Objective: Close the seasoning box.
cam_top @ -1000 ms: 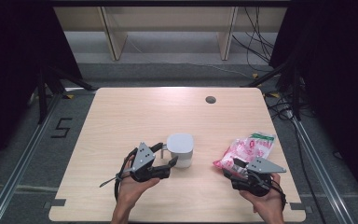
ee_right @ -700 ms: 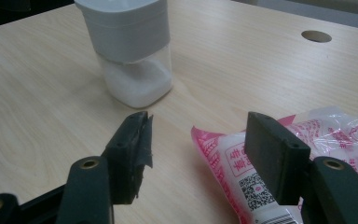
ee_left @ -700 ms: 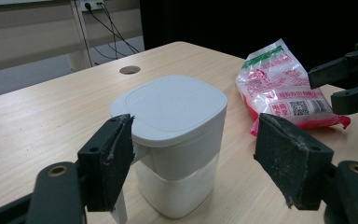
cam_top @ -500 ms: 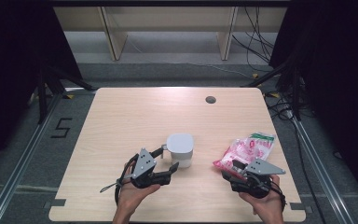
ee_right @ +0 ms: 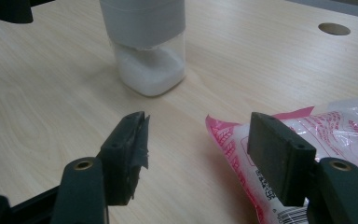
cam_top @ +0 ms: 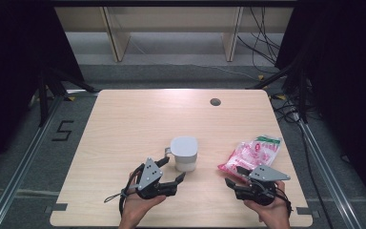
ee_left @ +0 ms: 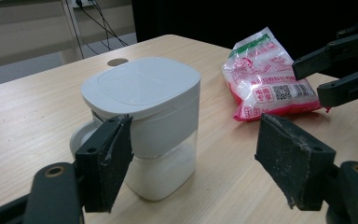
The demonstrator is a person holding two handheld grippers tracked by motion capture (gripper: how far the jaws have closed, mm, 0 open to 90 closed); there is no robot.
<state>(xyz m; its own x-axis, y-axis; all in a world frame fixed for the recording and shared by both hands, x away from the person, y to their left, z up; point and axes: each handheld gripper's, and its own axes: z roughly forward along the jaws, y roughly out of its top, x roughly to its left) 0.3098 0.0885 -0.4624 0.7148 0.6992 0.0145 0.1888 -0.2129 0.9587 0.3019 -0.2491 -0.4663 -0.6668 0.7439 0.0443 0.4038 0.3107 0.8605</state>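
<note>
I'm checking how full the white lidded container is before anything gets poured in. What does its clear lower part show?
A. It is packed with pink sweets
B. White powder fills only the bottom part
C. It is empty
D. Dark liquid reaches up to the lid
B: in the left gripper view the white lidded container has white powder lying low in its clear base, with clear wall above it up to the white upper part.

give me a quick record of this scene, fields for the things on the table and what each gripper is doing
container: white lidded container with white powder, upright, mid-table
bag: pink and white bag lying flat, right of the container
left gripper: left gripper jaws open, beside the container, not gripping it
right gripper: right gripper jaws just been opening, at the bag's near corner, nothing clamped
table: wooden table with a round hole near the far edge
</note>
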